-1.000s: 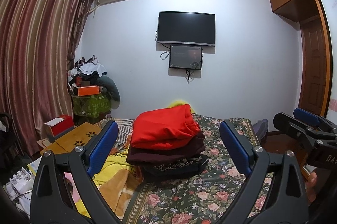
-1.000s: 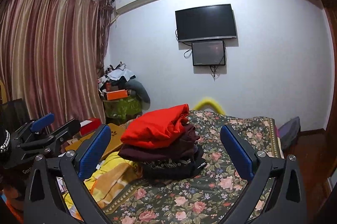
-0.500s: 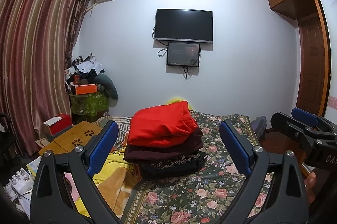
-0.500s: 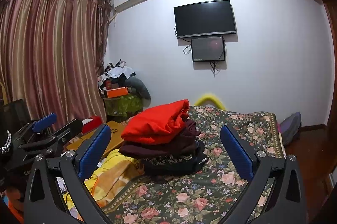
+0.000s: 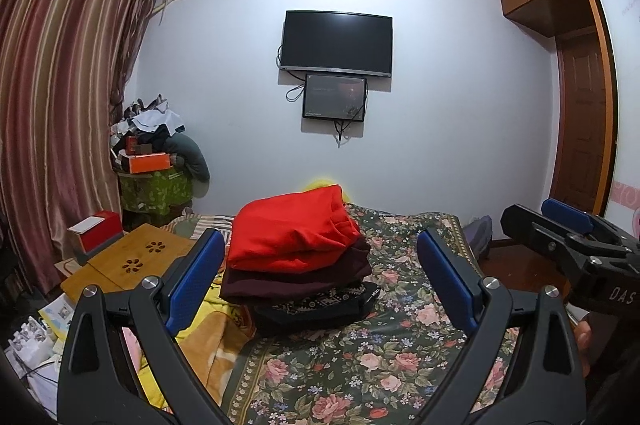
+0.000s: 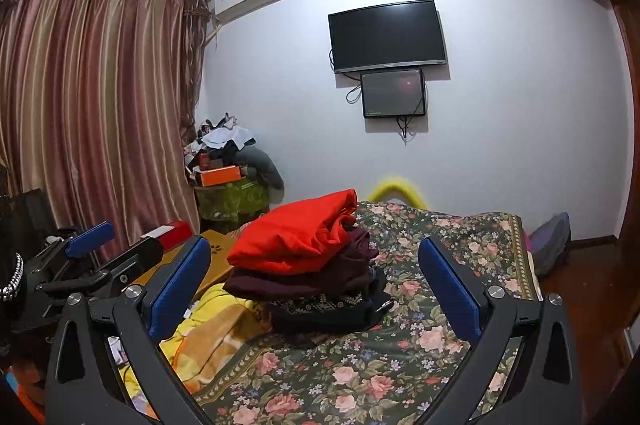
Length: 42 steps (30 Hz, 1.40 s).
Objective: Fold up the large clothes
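**Both grippers spread, holding nothing**

The left gripper (image 5: 320, 283) fingers (image 5: 192, 281) and right gripper (image 6: 316, 285) fingers (image 6: 448, 281) stand apart, released. Beyond and between them, untouched, the folded clothes stack (image 5: 298, 257), red on top, sits on the floral bed (image 5: 400, 345).

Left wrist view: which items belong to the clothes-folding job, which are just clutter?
Job:
- red garment, top of folded stack
- maroon garment, beneath it
- dark patterned garment, bottom
- floral bedspread, work surface

Clutter:
- wooden lap desk
- orange box
- TV
- yellow blanket
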Each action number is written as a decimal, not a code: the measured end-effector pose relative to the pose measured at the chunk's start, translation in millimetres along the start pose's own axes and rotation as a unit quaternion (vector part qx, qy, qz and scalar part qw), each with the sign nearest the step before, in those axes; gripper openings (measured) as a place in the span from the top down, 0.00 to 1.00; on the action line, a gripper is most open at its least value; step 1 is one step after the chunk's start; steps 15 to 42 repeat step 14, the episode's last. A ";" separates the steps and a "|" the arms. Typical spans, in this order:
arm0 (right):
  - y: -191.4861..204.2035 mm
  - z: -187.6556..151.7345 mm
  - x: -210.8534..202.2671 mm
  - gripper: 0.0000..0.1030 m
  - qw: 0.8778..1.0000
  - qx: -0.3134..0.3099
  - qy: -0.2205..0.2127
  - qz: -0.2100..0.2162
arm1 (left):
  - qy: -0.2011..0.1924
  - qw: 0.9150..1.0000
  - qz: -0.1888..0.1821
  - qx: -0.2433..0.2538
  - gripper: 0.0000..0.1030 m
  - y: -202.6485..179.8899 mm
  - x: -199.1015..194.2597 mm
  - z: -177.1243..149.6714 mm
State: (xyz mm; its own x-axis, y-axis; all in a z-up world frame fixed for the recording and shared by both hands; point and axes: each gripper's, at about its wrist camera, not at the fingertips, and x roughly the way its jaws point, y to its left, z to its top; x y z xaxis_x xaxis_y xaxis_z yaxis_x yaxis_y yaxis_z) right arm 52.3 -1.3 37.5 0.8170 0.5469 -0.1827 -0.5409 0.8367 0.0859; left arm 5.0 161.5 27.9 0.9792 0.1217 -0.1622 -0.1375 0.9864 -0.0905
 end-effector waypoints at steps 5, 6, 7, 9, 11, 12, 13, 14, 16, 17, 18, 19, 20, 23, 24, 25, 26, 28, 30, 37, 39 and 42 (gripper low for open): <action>-0.8 0.3 0.9 0.00 1.000 0.001 0.001 0.000 | -0.004 1.000 0.005 -0.005 0.05 4.0 -1.8 1.3; -0.7 0.3 1.0 0.00 1.000 0.001 0.001 -0.001 | -0.004 1.000 0.005 -0.006 0.03 4.3 -2.4 1.0; -0.5 0.3 1.1 0.00 1.000 0.001 0.001 -0.001 | -0.005 1.000 0.005 -0.006 0.03 5.0 -3.0 1.1; -0.6 0.1 1.3 0.00 1.000 0.000 0.002 -0.001 | -0.006 1.000 0.009 -0.006 0.03 5.9 -2.7 1.5; -1.2 0.3 2.0 0.00 1.000 0.000 0.003 0.000 | -0.005 1.000 0.008 -0.007 0.03 6.8 -2.7 2.0; -1.4 0.0 2.1 0.00 1.000 0.001 0.003 0.000 | -0.004 1.000 0.008 -0.007 0.03 7.3 -2.6 2.0; -1.8 0.2 2.5 0.00 1.000 0.001 0.004 0.001 | -0.004 1.000 0.009 -0.007 0.03 8.0 -2.8 2.2; -1.4 -0.7 3.0 0.00 1.000 0.001 0.004 0.002 | -0.004 1.000 0.012 -0.006 0.03 8.5 -2.5 2.1; -1.4 -0.7 3.0 0.00 1.000 0.001 0.004 0.002 | -0.004 1.000 0.012 -0.006 0.03 8.5 -2.5 2.1; -1.4 -0.7 3.0 0.00 1.000 0.001 0.004 0.002 | -0.004 1.000 0.012 -0.006 0.03 8.5 -2.5 2.1; -1.4 -0.7 3.0 0.00 1.000 0.001 0.004 0.002 | -0.004 1.000 0.012 -0.006 0.03 8.5 -2.5 2.1; -1.4 -0.7 3.0 0.00 1.000 0.001 0.004 0.002 | -0.004 1.000 0.012 -0.006 0.03 8.5 -2.5 2.1; -1.4 -0.7 3.0 0.00 1.000 0.001 0.004 0.002 | -0.004 1.000 0.012 -0.006 0.03 8.5 -2.5 2.1; -1.4 -0.7 3.0 0.00 1.000 0.001 0.004 0.002 | -0.004 1.000 0.012 -0.006 0.03 8.5 -2.5 2.1; -1.4 -0.7 3.0 0.00 1.000 0.001 0.004 0.002 | -0.004 1.000 0.012 -0.006 0.03 8.5 -2.5 2.1; -1.4 -0.7 3.0 0.00 1.000 0.001 0.004 0.002 | -0.004 1.000 0.012 -0.006 0.03 8.5 -2.5 2.1; -1.4 -0.7 3.0 0.00 1.000 0.001 0.004 0.002 | -0.004 1.000 0.012 -0.006 0.03 8.5 -2.5 2.1; -1.4 -0.7 3.0 0.00 1.000 0.001 0.004 0.002 | -0.004 1.000 0.012 -0.006 0.03 8.5 -2.5 2.1; -1.4 -0.7 3.0 0.00 1.000 0.001 0.004 0.002 | -0.004 1.000 0.012 -0.006 0.03 8.5 -2.5 2.1; -1.4 -0.7 3.0 0.00 1.000 0.001 0.004 0.002 | -0.004 1.000 0.012 -0.006 0.03 8.5 -2.5 2.1; -1.4 -0.7 3.0 0.00 1.000 0.001 0.004 0.002 | -0.004 1.000 0.012 -0.006 0.03 8.5 -2.5 2.1; -1.4 -0.7 3.0 0.00 1.000 0.001 0.004 0.002 | -0.004 1.000 0.012 -0.006 0.03 8.5 -2.5 2.1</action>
